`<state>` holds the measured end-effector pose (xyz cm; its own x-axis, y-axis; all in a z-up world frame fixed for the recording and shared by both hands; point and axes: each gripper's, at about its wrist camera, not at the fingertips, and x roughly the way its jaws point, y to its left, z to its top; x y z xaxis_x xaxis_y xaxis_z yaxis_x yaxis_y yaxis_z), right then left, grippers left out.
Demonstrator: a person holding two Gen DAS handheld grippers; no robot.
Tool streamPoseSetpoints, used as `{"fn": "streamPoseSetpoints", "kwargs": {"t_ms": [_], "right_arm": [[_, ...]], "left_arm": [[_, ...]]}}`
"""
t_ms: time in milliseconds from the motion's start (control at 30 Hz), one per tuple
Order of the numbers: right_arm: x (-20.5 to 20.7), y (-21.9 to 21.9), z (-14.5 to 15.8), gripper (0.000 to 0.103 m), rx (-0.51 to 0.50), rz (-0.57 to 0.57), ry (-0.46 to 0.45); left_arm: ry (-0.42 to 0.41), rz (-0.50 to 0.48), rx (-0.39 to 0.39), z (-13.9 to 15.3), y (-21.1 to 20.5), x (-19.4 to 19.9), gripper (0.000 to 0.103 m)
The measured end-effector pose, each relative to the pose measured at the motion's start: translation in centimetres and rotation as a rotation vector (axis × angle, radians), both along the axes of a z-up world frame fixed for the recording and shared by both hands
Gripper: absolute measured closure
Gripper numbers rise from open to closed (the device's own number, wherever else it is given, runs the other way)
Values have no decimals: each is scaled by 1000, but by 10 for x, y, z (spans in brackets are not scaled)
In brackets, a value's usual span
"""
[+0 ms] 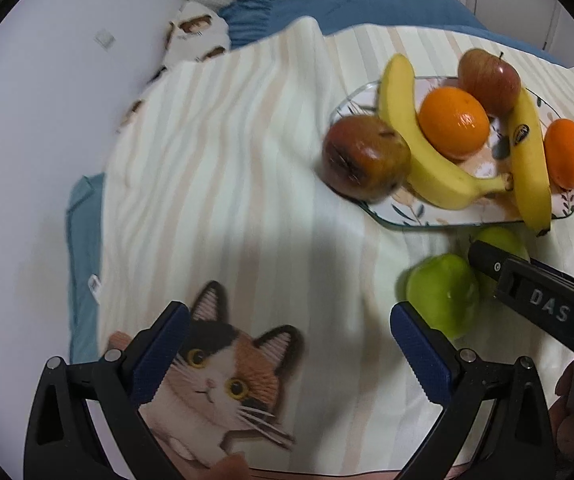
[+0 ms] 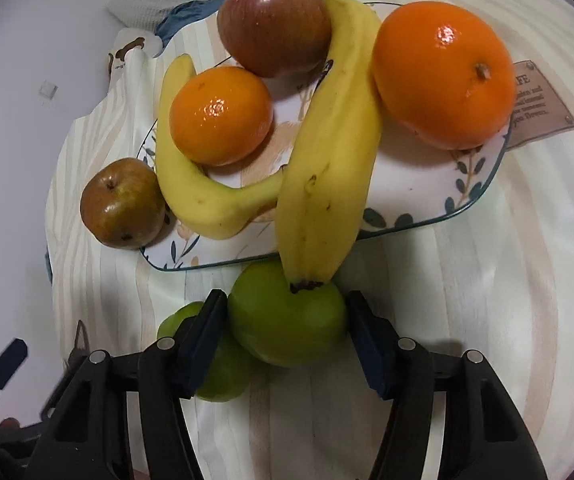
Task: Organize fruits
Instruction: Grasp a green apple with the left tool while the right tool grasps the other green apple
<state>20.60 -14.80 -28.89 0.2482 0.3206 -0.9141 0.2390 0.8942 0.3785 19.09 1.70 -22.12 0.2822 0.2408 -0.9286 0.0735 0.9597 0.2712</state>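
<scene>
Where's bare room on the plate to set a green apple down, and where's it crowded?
Free: the plate's near right corner, bordered by the long banana, the big orange and the rim. Crowded: the left half, where the small orange sits inside the curved banana, with the red apple behind.

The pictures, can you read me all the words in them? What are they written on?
"DAS": white letters on the right gripper, seen from the left wrist.
"FE", then lines ending "and" and "flowers.": brown patch on the striped cloth; the rest is hidden or too blurred.
Sticker on a banana: too small to read.
Tag at the cloth's edge: too blurred.
</scene>
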Motion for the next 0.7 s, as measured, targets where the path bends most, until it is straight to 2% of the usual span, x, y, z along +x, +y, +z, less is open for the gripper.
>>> {"fn": "streamPoseSetpoints", "kwargs": {"t_ms": [133, 233, 400, 500, 533, 567, 600, 633, 700], "right_arm": [[-9, -6, 10, 40, -35, 7, -22], [-20, -19, 23, 40, -70, 2, -33], [-42, -47, 45, 40, -125, -27, -55], [-47, -71, 56, 40, -134, -58, -49], [-50, -77, 57, 40, -138, -64, -48], [-53, -83, 58, 40, -141, -70, -47], [-55, -85, 58, 40, -143, -74, -44], [-56, -87, 59, 40, -145, -73, -43], [-56, -88, 58, 40, -149, -73, -42]], "left_arm": [[53, -11, -94, -7, -5, 3, 0], [96, -77, -145, -13, -21, 8, 1], [152, -205, -168, -29, -60, 13, 0], [184, -246, -174, -41, -79, 16, 1], [192, -256, -176, -45, -86, 19, 5], [191, -260, -181, -47, -90, 20, 18], [191, -262, -186, -49, -94, 22, 39], [194, -264, -200, -52, -97, 24, 48], [162, -265, -193, -52, -105, 22, 48]]}}
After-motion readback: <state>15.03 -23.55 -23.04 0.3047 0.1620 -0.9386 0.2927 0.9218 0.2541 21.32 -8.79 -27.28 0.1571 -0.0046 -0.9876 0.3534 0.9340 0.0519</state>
